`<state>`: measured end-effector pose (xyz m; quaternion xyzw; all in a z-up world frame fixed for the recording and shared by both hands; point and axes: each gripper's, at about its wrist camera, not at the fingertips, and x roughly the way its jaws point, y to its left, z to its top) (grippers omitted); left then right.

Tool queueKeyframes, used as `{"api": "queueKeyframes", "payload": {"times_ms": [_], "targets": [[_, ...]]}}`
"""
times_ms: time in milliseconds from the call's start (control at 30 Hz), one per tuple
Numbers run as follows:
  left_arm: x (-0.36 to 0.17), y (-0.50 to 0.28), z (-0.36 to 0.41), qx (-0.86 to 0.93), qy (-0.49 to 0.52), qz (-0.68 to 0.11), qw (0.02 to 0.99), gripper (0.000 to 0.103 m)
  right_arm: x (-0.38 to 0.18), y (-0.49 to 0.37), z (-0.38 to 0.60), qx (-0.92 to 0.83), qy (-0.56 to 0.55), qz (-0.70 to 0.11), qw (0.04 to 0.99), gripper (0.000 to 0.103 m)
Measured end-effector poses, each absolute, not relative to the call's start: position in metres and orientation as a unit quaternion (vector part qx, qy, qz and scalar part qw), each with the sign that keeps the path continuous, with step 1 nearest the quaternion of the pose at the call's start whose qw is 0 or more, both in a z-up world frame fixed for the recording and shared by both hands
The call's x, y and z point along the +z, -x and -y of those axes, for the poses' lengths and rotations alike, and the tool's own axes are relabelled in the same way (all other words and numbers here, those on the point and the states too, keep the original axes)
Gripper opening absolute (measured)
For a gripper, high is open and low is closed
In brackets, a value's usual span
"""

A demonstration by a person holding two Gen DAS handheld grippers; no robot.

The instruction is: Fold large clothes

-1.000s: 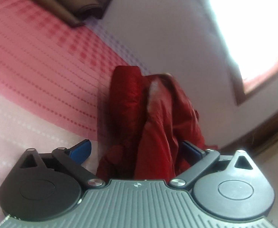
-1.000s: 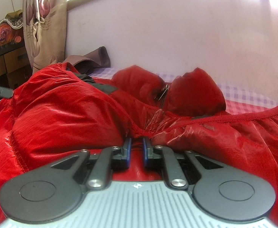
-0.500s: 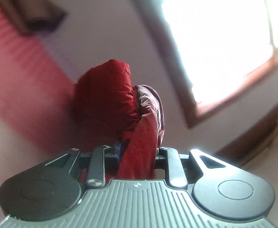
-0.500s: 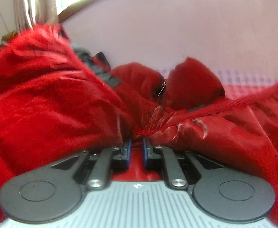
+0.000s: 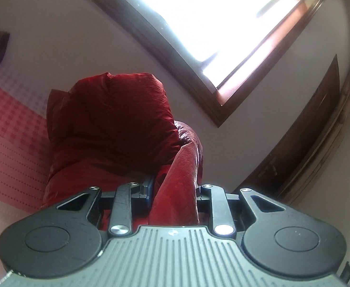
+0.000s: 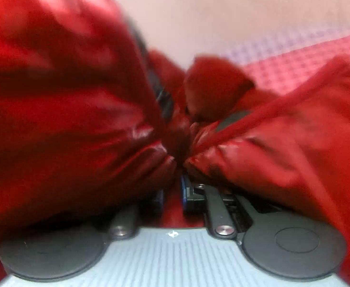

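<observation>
Red jacket (image 5: 108,124) of shiny, crinkled fabric is held by both grippers above a bed covered with a pink checked bedspread (image 5: 10,129). In the left wrist view the left gripper (image 5: 173,191) has its jaws closed on a thick fold of the jacket, which rises between the blue pads (image 5: 150,186) as a rounded ridge; beyond the fold a puffed bulk of the garment stands up against the pale wall (image 5: 55,47). Those jaws have just been closing, and the fold now fills the gap between them. Behind the jacket a bright window (image 5: 213,16) in a dark wooden frame slants across the upper part of that view, with dark wooden furniture (image 5: 313,129) at the right edge. In the right wrist view, which is blurred, the right gripper (image 6: 172,191) has red fabric gathered between its blue pads (image 6: 184,191), and the cloth bunches out to both sides, hiding much of the left finger. These jaws have just been opening a little, with the jacket between them; whether the pads press on it cannot be told through the blur. A corded hem (image 6: 270,110) runs from the pinch toward the upper right, over the bedspread (image 6: 294,64) near the wall.
</observation>
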<state>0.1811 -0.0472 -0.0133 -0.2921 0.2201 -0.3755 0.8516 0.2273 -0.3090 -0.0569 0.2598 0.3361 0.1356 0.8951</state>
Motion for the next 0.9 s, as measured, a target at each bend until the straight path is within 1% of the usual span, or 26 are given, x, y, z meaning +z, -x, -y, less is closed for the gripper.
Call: {"api": "queueKeyframes", "payload": {"times_ms": [33,67,100,167,233,333,433,500,567,633,667,700,733,800,900], "targets": [[-0.014,-0.177,0.052,-0.378,0.291,-0.221,0.851,0.027,-0.052,-0.217,0.318,0.138,-0.26,-0.325,0.899,0.025],[-0.015,-0.177,0.056,-0.379,0.293,-0.222,0.849,0.027,-0.048,-0.205,0.328,0.14,-0.258,-0.311,0.904,0.034],[-0.017,-0.169,0.06,-0.382,0.291,-0.225,0.848,0.027,-0.046,-0.192,0.339,0.143,-0.259,-0.296,0.908,0.04],[-0.018,-0.169,0.075,-0.387,0.28,-0.229,0.848,0.027,-0.049,-0.17,0.36,0.142,-0.265,-0.277,0.913,0.04],[-0.019,-0.165,0.092,-0.395,0.265,-0.232,0.849,0.027,-0.06,-0.154,0.388,0.141,-0.297,-0.257,0.909,0.039],[-0.025,-0.159,0.123,-0.408,0.238,-0.237,0.849,0.027,-0.096,-0.142,0.43,0.154,-0.429,-0.228,0.86,0.038],[-0.036,-0.155,0.156,-0.418,0.204,-0.234,0.854,0.028,-0.129,-0.138,0.456,0.178,-0.537,-0.2,0.8,0.037],[-0.044,-0.15,0.177,-0.42,0.171,-0.227,0.862,0.029,-0.141,-0.132,0.475,0.189,-0.598,-0.175,0.759,0.039],[-0.05,-0.146,0.192,-0.422,0.144,-0.216,0.869,0.031,-0.138,-0.125,0.496,0.179,-0.62,-0.167,0.746,0.041],[-0.054,-0.143,0.204,-0.423,0.123,-0.209,0.873,0.032,-0.126,-0.114,0.511,0.168,-0.604,-0.175,0.76,0.053],[-0.056,-0.142,0.21,-0.422,0.115,-0.211,0.874,0.033,-0.118,-0.108,0.518,0.16,-0.592,-0.174,0.77,0.072],[-0.059,-0.142,0.215,-0.421,0.106,-0.21,0.876,0.033,-0.11,-0.1,0.524,0.155,-0.584,-0.166,0.779,0.098],[-0.061,-0.14,0.22,-0.42,0.096,-0.207,0.878,0.033,-0.103,-0.092,0.529,0.158,-0.581,-0.152,0.784,0.103],[-0.065,-0.137,0.228,-0.419,0.078,-0.201,0.882,0.035,-0.08,-0.088,0.538,0.162,-0.564,-0.14,0.798,0.103],[-0.066,-0.132,0.24,-0.417,0.05,-0.194,0.887,0.037,-0.047,-0.105,0.537,0.167,-0.513,-0.174,0.824,0.103]]}}
